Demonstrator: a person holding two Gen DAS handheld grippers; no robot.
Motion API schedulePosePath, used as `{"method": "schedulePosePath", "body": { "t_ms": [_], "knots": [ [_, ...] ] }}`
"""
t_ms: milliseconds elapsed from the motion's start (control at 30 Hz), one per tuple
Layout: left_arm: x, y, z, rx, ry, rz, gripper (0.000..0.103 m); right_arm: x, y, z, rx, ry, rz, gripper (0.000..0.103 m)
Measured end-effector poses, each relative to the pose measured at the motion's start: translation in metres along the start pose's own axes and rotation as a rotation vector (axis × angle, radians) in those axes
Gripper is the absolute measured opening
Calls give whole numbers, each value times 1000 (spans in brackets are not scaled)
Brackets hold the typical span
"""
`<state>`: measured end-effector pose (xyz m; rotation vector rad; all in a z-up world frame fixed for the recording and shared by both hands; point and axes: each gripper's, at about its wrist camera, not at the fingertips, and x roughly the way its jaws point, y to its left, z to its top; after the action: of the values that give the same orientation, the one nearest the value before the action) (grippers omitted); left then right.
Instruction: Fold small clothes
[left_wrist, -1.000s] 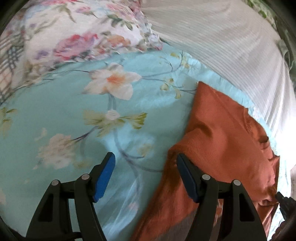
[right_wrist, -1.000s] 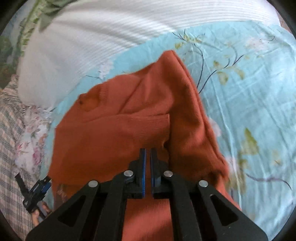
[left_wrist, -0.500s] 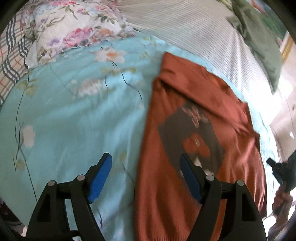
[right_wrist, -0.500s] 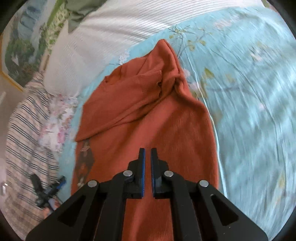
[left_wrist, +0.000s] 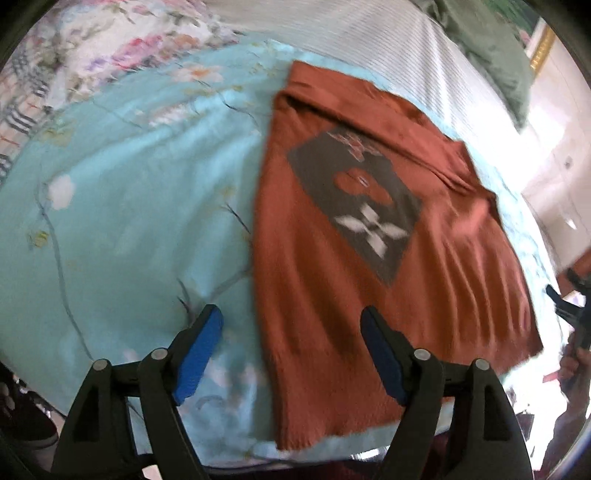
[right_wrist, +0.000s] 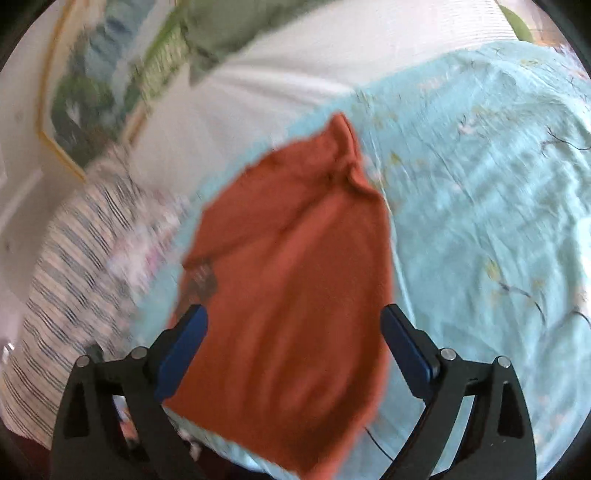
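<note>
Shirt: a rust-orange shirt (left_wrist: 317, 280) lies spread on the pale blue flowered bedspread (left_wrist: 122, 206), with nothing holding it. In the right wrist view the same shirt (right_wrist: 295, 280) fills the middle, and its far end bunches to a crumpled point.
Print: a dark grey square (left_wrist: 354, 206) on the shirt's upper face, with orange shapes and a white four-petal figure inside it; it is blurred, so finer detail is lost.
Folds: one long side looks doubled over near the far end, leaving a ridge along the edge beside the striped white cover (left_wrist: 388, 48).
Near hem: it reaches the bed's near edge in both views.
Left gripper: the left gripper (left_wrist: 291, 354) hangs above the near hem with its jaws spread wide and nothing between them. One blue pad (left_wrist: 197, 356) is over the bedspread, the other over the shirt.
Right gripper: the right gripper (right_wrist: 293, 354) is also spread wide and empty, its blue pads (right_wrist: 181, 354) framing the near part of the shirt. At the far right of the left wrist view, part of it (left_wrist: 570, 306) shows in a hand (left_wrist: 574, 369).
Surroundings: a floral pillow (left_wrist: 110, 48) and a green cloth (left_wrist: 495, 55) lie at the far side; a striped fabric (right_wrist: 70, 266) and a framed picture (right_wrist: 96, 85) sit off to the shirt's side.
</note>
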<state>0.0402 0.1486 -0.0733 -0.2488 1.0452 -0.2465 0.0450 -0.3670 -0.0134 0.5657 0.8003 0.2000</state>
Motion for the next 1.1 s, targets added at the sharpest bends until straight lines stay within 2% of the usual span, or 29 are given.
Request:
{"method": "schedulePosePath", "body": {
  "t_ms": [133, 200, 300, 367, 433, 467, 533, 600, 633, 667, 700, 733, 800, 900, 1000, 1100],
  "knots": [
    [-1, -2, -10, 40, 43, -78, 81, -4, -3, -15, -53, 52, -58, 94],
    [-1, -1, -13, 49, 48, -85, 81, -4, -11, -18, -52, 74, -70, 94],
    [-1, 0, -15, 66, 59, -132, 80, 2, -23, -24, -25, 133, -49, 94],
    [0, 0, -14, 66, 68, -187, 79, 12, -28, -30, -13, 191, 3, 94],
    [5, -2, -14, 75, 76, -231, 72, 20, -28, -32, -12, 211, 20, 94],
    [7, -3, -15, 84, 76, -228, 70, 25, -25, -33, -30, 215, 21, 94],
    [9, -4, -13, 101, 67, -216, 61, 30, -20, -31, -41, 212, 41, 84],
    [10, -2, -11, 106, 63, -211, 38, 35, -21, -31, -11, 223, 76, 60],
    [11, 0, -9, 101, 62, -213, 21, 39, -24, -32, 3, 234, 83, 54],
    [12, 3, -8, 95, 61, -215, 10, 40, -25, -34, 3, 241, 74, 39],
    [11, 6, -9, 87, 61, -221, 6, 40, -27, -35, -1, 244, 61, 19],
    [9, 8, -10, 85, 54, -220, 6, 39, -29, -37, 4, 249, 56, 11],
    [-2, 9, -15, 83, 18, -214, 5, 30, -36, -43, 25, 246, 70, 7],
    [-8, 13, -18, 77, 6, -212, 7, 14, -38, -52, -7, 234, 74, 7],
    [3, 19, -15, 60, 76, -211, 12, 15, -40, -54, -8, 247, 105, 9],
    [6, 18, -12, 49, 86, -260, 26, 19, -40, -55, 12, 271, 122, 12]
  ]
}}
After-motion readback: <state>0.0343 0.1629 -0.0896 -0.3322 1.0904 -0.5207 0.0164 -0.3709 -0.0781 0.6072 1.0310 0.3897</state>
